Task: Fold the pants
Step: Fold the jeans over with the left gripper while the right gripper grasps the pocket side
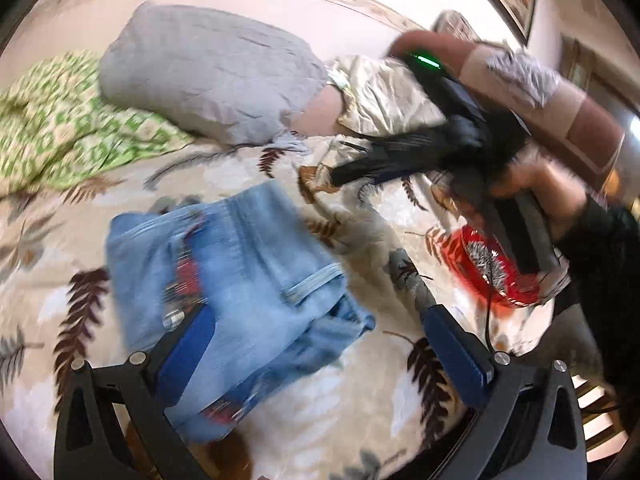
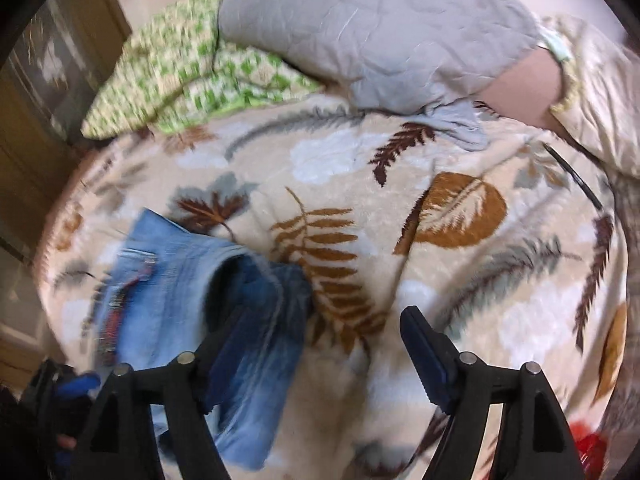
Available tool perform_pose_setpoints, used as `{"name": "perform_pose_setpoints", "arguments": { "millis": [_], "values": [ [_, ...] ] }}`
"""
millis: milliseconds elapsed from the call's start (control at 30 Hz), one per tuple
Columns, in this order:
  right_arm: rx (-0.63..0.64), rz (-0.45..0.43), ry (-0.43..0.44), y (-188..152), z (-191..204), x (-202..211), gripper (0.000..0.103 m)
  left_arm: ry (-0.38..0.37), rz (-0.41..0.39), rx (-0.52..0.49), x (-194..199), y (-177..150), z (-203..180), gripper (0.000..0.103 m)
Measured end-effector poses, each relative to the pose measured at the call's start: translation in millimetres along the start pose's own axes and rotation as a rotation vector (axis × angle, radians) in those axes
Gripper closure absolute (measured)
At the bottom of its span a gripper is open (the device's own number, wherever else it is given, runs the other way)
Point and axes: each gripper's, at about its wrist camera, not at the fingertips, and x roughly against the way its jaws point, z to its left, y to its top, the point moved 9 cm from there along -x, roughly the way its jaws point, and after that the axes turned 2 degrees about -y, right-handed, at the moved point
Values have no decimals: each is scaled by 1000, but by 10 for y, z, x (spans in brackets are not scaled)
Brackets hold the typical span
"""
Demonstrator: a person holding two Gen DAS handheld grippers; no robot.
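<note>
The pants [image 1: 236, 280], light blue denim, lie folded into a compact bundle on the bed [image 1: 360, 240], which is covered by a cream blanket printed with brown and grey leaves. Both views are blurred by motion.

Left claw [image 1: 320, 344]: jaws spread wide apart. The left blue pad overlaps the near edge of the bundle in the picture; the right pad stands clear of it over bare blanket. Nothing is clamped. Whether the left pad touches the cloth cannot be told.

Right claw [image 2: 324, 344]: jaws apart, nothing clamped. In its own view the denim bundle [image 2: 192, 312] sits at the lower left, with the left finger in front of the darker folded edge; the right finger is over the blanket alone. Contact between finger and cloth cannot be told through the blur.

In the left wrist view the right claw [image 1: 344, 172] appears at the right of the frame, held by a hand [image 1: 532, 184] with a dark sleeve, its tips over the blanket beyond the bundle and apart from it.

Other items on the bed: a grey quilted pillow [image 1: 208, 76] at the far side, a green and white patterned cloth [image 1: 72, 120] beside it, a cream satin cushion [image 1: 384, 92] next to the pillow, and a red item [image 1: 480, 264] near the bed's right edge.
</note>
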Motion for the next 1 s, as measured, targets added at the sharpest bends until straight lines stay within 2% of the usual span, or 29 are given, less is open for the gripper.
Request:
{"name": "perform_pose_setpoints", "arguments": {
  "millis": [67,233,467,733,867,967,1000],
  "values": [
    [-54,-18,62,-132,56,142,12,-2,-4,51,157,3,273,0],
    [-122,-7,157,-490,236,246,11,40,5,128,328,55,810,0],
    [-218,71,276,-796,446,-105,10,-40,62,354,74,112,1313,0],
    [-302,116,287,-823,476,-545,10,-74,130,513,-428,54,1491,0],
    [-368,128,349,-818,457,-712,10,-80,179,558,-658,-25,1502,0],
    [-375,118,376,-846,486,-814,9,-147,213,630,-800,-102,1446,0],
    [-381,108,386,-850,489,-830,9,-144,214,627,-812,-107,1441,0]
  ]
}}
